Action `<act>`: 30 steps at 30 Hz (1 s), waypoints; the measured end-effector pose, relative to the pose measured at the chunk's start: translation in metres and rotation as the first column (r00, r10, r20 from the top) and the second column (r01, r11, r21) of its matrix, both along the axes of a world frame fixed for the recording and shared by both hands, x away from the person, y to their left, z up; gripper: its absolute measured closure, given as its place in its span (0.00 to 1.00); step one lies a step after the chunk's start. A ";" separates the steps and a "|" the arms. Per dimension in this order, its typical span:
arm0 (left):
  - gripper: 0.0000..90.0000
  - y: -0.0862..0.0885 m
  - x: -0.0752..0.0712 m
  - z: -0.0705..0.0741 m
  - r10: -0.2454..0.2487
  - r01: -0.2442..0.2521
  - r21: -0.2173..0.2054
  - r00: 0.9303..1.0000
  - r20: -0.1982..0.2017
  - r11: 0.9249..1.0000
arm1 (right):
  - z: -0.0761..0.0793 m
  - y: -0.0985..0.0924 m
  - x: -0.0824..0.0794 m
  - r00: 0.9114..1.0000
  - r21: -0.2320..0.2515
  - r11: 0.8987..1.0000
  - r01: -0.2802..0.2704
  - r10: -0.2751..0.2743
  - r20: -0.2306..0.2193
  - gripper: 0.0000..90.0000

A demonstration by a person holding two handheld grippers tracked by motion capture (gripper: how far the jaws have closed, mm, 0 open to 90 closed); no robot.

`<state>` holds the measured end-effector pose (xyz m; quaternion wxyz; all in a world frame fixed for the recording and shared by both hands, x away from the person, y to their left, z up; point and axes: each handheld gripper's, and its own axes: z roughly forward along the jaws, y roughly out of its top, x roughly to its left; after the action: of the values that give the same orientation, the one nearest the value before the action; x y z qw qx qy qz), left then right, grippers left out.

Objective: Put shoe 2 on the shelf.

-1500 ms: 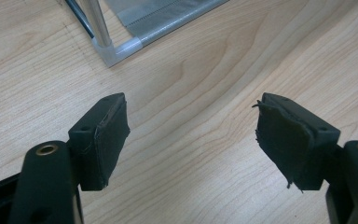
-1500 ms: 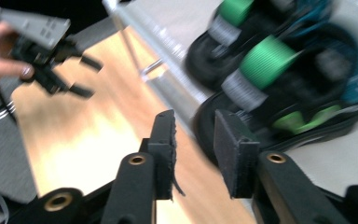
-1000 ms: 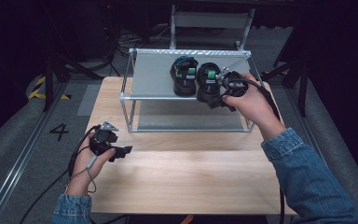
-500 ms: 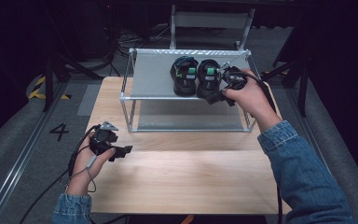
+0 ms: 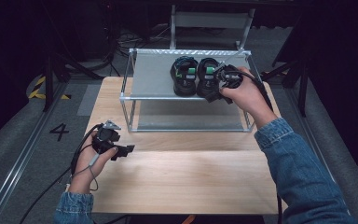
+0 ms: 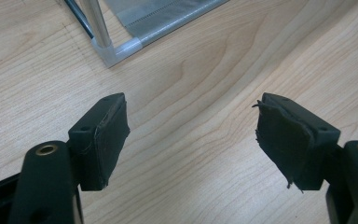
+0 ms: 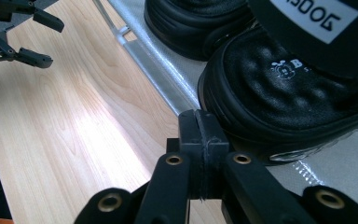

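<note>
Right tongs point(image 5: 216, 91): jaws pressed together with nothing between, tips at the toe of the right-hand black padded shoe point(image 5: 208, 77), upper centre of the high view; hand wrapped over the body, denim-sleeved forearm running up from the lower right.

Left tongs point(image 5: 121, 150): jaws wide apart, empty, low over the pale wooden desk point(image 5: 182, 182) at lower left, wrist level.

Both black shoes stand side by side on the grey-topped metal-framed shelf point(image 5: 154, 74).
</note>
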<state>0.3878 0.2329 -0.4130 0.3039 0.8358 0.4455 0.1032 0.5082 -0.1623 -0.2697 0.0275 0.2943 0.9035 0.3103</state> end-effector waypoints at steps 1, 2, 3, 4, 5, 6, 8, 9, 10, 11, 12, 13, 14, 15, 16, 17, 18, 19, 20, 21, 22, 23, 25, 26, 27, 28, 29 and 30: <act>0.29 0.001 0.000 0.000 0.003 -0.003 0.001 1.000 0.002 1.000 | 0.000 -0.001 -0.002 1.000 0.006 1.000 0.000 0.000 0.003 0.94; 0.29 0.001 -0.001 0.001 0.006 -0.006 -0.003 1.000 0.002 1.000 | 0.001 -0.002 -0.005 1.000 0.013 1.000 0.001 -0.001 0.009 0.92; 0.29 0.002 -0.001 0.001 0.008 -0.008 -0.004 1.000 0.006 1.000 | 0.002 -0.004 -0.008 1.000 0.022 1.000 0.000 -0.001 0.026 0.88; 0.29 0.002 -0.001 0.001 0.008 -0.008 -0.004 1.000 0.006 1.000 | 0.002 -0.004 -0.008 1.000 0.022 1.000 0.000 -0.001 0.026 0.88; 0.29 0.002 -0.002 0.001 0.011 -0.011 -0.003 1.000 0.008 1.000 | 0.004 -0.008 -0.015 0.999 0.050 0.999 0.001 -0.003 0.045 0.82; 0.29 0.003 -0.003 0.002 0.004 -0.004 0.000 1.000 0.007 1.000 | 0.005 -0.011 -0.019 0.998 0.060 0.998 0.001 -0.004 0.057 0.79; 0.29 0.003 -0.004 0.002 0.011 -0.011 -0.003 1.000 0.010 1.000 | 0.007 -0.016 -0.023 0.998 0.066 0.998 -0.001 -0.003 0.069 0.75; 0.29 0.003 -0.006 0.002 0.014 -0.014 0.000 1.000 0.013 1.000 | 0.008 -0.019 -0.027 0.997 0.067 0.998 -0.001 -0.005 0.075 0.72; 0.29 0.004 -0.006 0.002 0.014 -0.014 -0.002 1.000 0.013 1.000 | 0.008 -0.023 -0.030 0.996 0.061 0.998 0.003 -0.008 0.085 0.69; 0.29 0.004 -0.008 0.002 0.021 -0.021 0.002 1.000 0.015 1.000 | 0.008 -0.026 -0.033 0.996 0.057 0.998 0.008 -0.013 0.090 0.68; 0.29 0.005 -0.009 0.002 0.019 -0.019 0.004 1.000 0.014 1.000 | 0.008 -0.030 -0.037 0.995 0.051 0.999 0.013 -0.018 0.096 0.66; 0.29 0.005 -0.010 0.002 0.028 -0.029 0.006 0.999 0.016 1.000 | 0.008 -0.035 -0.041 0.994 0.053 0.998 0.019 -0.025 0.106 0.64; 0.29 0.005 -0.011 0.002 0.023 -0.023 0.008 1.000 0.017 1.000 | 0.007 -0.039 -0.044 0.993 0.054 0.998 0.023 -0.029 0.112 0.63; 0.29 0.005 -0.012 0.002 0.022 -0.022 0.009 1.000 0.015 1.000 | 0.005 -0.043 -0.048 0.993 0.051 0.998 0.031 -0.037 0.116 0.63; 0.29 0.005 -0.013 0.003 0.020 -0.020 0.010 1.000 0.012 1.000 | 0.004 -0.047 -0.052 0.992 0.048 0.998 0.040 -0.045 0.121 0.62; 0.29 0.004 -0.013 0.003 0.020 -0.020 0.012 1.000 0.014 1.000 | 0.001 -0.052 -0.055 0.991 0.048 0.998 0.047 -0.053 0.126 0.61; 0.28 0.004 -0.013 0.003 0.021 -0.021 0.012 1.000 0.014 1.000 | -0.002 -0.057 -0.059 0.989 0.045 0.997 0.059 -0.065 0.130 0.60; 0.28 0.003 -0.013 0.003 0.018 -0.018 0.012 1.000 0.013 1.000 | -0.005 -0.060 -0.061 0.989 0.044 0.997 0.066 -0.071 0.133 0.59; 0.28 0.003 -0.013 0.003 0.016 -0.016 0.013 1.000 0.011 1.000 | -0.010 -0.067 -0.066 0.987 0.042 0.996 0.079 -0.084 0.137 0.58; 0.28 0.002 -0.013 0.002 0.018 -0.018 0.013 1.000 0.010 1.000 | -0.014 -0.072 -0.069 0.986 0.042 0.995 0.091 -0.097 0.137 0.57; 0.28 0.002 -0.013 0.002 0.013 -0.013 0.016 1.000 0.005 1.000 | -0.019 -0.077 -0.072 0.984 0.044 0.994 0.103 -0.108 0.140 0.56; 0.28 0.002 -0.012 0.002 0.009 -0.009 0.022 1.000 0.005 1.000 | -0.025 -0.082 -0.074 0.983 0.042 0.993 0.112 -0.116 0.142 0.56; 0.28 0.001 -0.011 0.001 0.019 -0.019 0.015 1.000 0.006 1.000 | -0.037 -0.092 -0.079 0.981 0.048 0.989 0.138 -0.143 0.134 0.56; 0.28 0.000 -0.010 0.001 0.019 -0.019 0.016 1.000 0.006 1.000 | -0.044 -0.097 -0.080 0.979 0.052 0.987 0.151 -0.156 0.128 0.56; 0.28 0.000 -0.009 0.001 0.015 -0.015 0.019 1.000 0.002 1.000 | -0.050 -0.102 -0.082 0.978 0.059 0.985 0.164 -0.170 0.119 0.56; 0.28 -0.001 -0.009 0.001 0.021 -0.021 0.018 1.000 0.003 1.000 | -0.056 -0.106 -0.083 0.977 0.062 0.982 0.176 -0.182 0.114 0.55; 0.28 -0.002 -0.008 0.000 0.023 -0.023 0.013 1.000 0.008 1.000 | -0.062 -0.111 -0.085 0.975 0.063 0.980 0.188 -0.194 0.110 0.55; 0.28 -0.003 -0.007 0.000 0.023 -0.023 0.016 1.000 0.006 1.000 | -0.067 -0.115 -0.086 0.973 0.069 0.977 0.200 -0.207 0.105 0.54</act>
<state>0.3805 0.2301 -0.4126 0.2976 0.8327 0.4531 0.1127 0.4225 -0.2769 -0.3367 0.1010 0.3682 0.8564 0.3477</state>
